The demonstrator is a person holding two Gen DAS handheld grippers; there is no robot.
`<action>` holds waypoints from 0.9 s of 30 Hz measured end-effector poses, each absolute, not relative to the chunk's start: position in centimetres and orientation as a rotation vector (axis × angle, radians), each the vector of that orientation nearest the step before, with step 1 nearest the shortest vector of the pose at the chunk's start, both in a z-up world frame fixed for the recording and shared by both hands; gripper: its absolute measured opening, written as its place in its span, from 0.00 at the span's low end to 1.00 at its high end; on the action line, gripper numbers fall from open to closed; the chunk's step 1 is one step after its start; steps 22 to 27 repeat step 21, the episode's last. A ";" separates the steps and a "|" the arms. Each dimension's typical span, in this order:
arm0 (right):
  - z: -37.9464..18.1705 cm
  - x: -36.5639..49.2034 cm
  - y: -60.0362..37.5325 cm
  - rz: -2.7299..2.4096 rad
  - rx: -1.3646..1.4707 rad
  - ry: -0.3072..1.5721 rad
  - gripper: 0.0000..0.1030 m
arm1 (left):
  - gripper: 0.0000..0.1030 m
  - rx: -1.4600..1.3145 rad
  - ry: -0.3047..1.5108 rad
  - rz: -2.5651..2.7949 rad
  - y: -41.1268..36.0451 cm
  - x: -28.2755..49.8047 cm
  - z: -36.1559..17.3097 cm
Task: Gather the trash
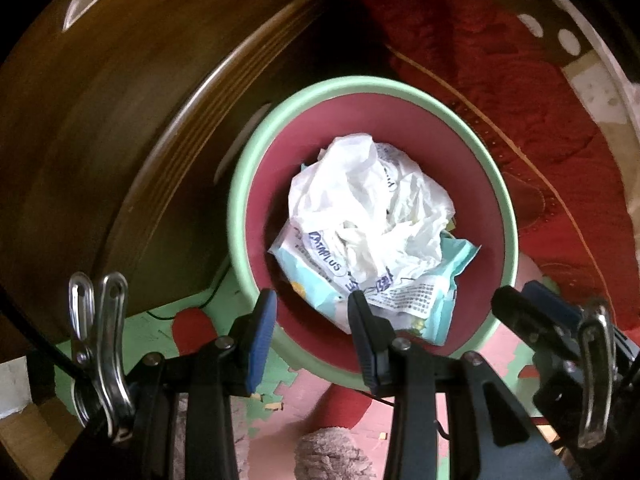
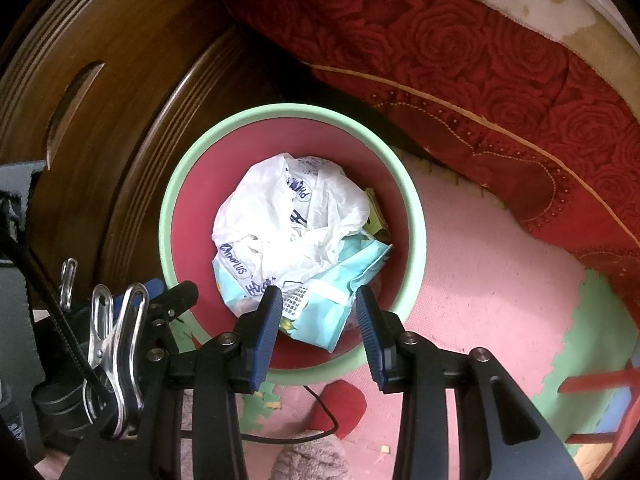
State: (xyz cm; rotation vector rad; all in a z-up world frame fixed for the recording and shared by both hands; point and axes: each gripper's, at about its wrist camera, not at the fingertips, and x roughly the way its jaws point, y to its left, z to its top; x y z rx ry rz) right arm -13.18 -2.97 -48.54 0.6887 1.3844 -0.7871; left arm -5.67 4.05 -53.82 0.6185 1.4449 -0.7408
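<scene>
A round bin with a green rim (image 1: 240, 184) (image 2: 412, 208) and a dark pink inside stands on the floor right below both grippers. In it lie a crumpled white plastic bag (image 1: 360, 208) (image 2: 280, 220) and a pale blue printed wrapper (image 1: 456, 264) (image 2: 344, 276). My left gripper (image 1: 312, 320) hangs over the bin's near rim, open, with nothing between its fingers. My right gripper (image 2: 318, 320) hangs beside it over the same rim, open and empty too. Each gripper shows at the edge of the other's view.
Dark wooden furniture (image 1: 100, 140) (image 2: 120, 100) stands close on the bin's left. A red rose-patterned bedspread (image 1: 500, 100) (image 2: 480, 60) hangs behind and to the right. The floor is a pink and green foam mat (image 2: 480, 280) with a black cable (image 2: 320, 412) and a grey fluffy thing (image 2: 308, 460).
</scene>
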 end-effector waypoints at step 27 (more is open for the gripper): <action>-49.2 -13.4 -2.7 -0.792 0.705 1.396 0.38 | 0.37 0.626 1.460 -0.742 3.8 -5.5 -54.0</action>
